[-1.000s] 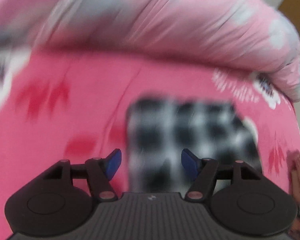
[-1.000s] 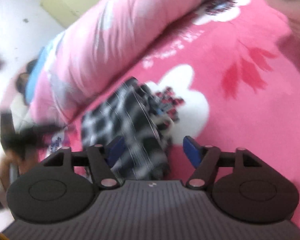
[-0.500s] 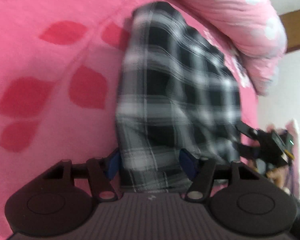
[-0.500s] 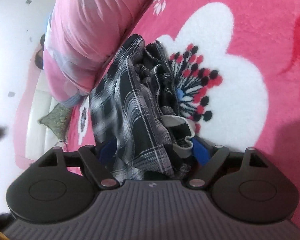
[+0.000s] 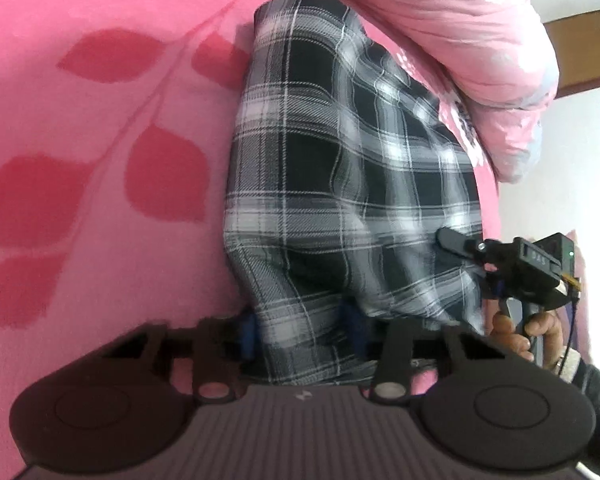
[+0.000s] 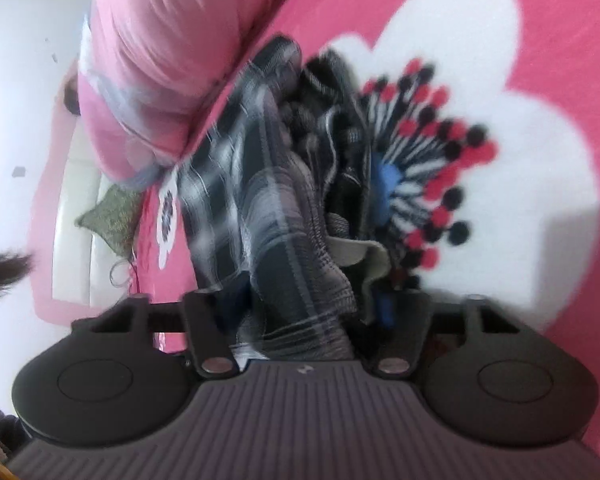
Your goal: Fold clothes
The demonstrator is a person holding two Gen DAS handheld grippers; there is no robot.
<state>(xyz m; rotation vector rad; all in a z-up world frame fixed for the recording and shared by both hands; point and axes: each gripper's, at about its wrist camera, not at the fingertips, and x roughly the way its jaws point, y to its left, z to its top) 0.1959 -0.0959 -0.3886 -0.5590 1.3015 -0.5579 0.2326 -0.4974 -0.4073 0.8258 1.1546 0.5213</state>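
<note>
Left wrist view shows a black, grey and white plaid garment (image 5: 340, 184) lying on a pink blanket (image 5: 100, 128) printed with red leaves. The cloth is folded into a long, bulging bundle; its near edge runs between the blue pads of the left gripper (image 5: 304, 332), whose jaws are clamped on it. At the garment's right edge the right gripper (image 5: 452, 240) reaches in, held by a person's hand (image 5: 520, 332). A rolled pink quilt (image 5: 460, 32) borders the garment's far right side, touching it or nearly so; to the left the blanket lies open and flat.

From the right wrist view, blurred, the garment (image 6: 276, 200) shows bunched layers and a pale inner band, gathered between the right gripper's (image 6: 312, 312) jaws, which are closed on the fabric. It rests beside a big white flower print (image 6: 520, 152). The quilt (image 6: 172, 60) lies along its left; open blanket (image 6: 572, 8) spreads to the right.
</note>
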